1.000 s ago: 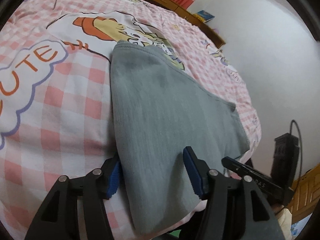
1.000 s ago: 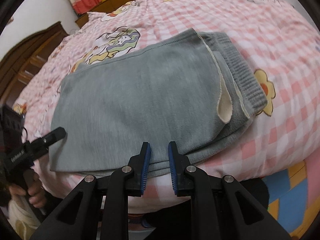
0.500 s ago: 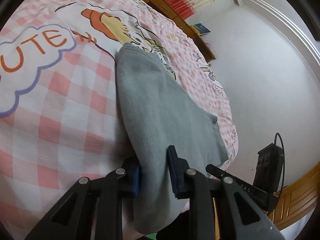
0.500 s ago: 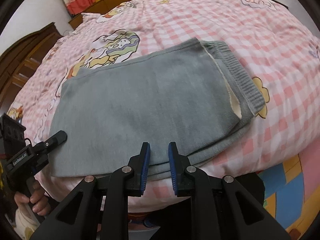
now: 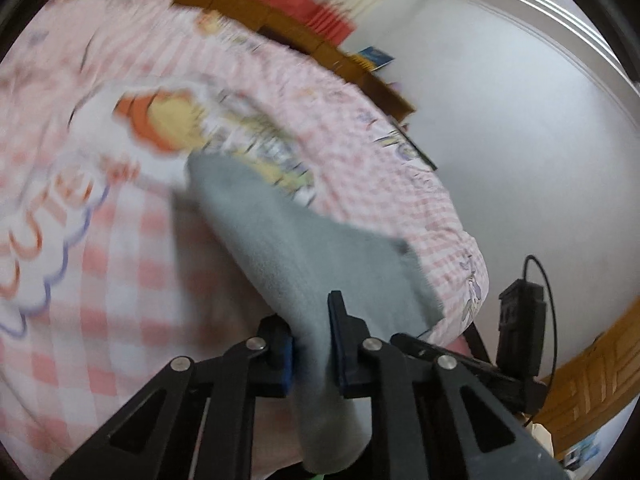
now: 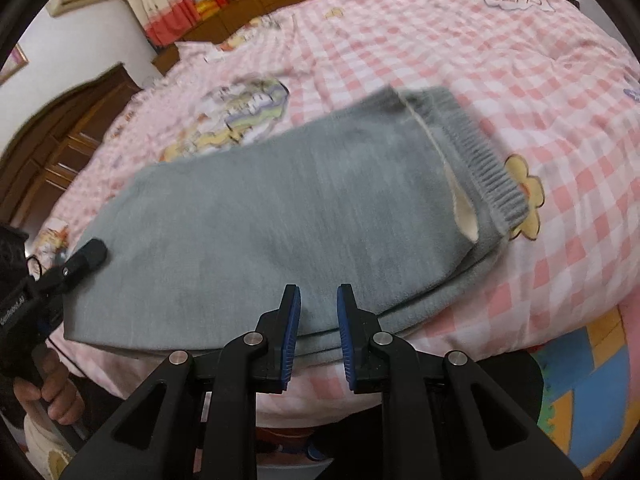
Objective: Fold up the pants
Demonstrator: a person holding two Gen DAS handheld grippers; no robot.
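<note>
The grey pants point(image 6: 288, 208) lie folded on the pink checked bedspread point(image 6: 520, 80), ribbed waistband point(image 6: 488, 164) to the right. My left gripper point(image 5: 310, 344) is shut on the pants' left end point(image 5: 304, 264) and lifts it off the bed; it also shows at the left edge of the right wrist view point(image 6: 80, 260). My right gripper point(image 6: 318, 320) is over the near folded edge of the pants, jaws a narrow gap apart with cloth in that gap; whether they pinch it does not show.
The bed's near edge drops off just below the pants. A white wall point(image 5: 520, 160) and a black box with a cable point(image 5: 520, 316) stand beside the bed. Wooden cabinets point(image 6: 60, 148) and a colourful floor mat point(image 6: 592, 368) lie around it.
My left gripper closed on the pants' end and has raised it off the bed, with the view now blurred by motion. My right gripper has stayed at the near edge.
</note>
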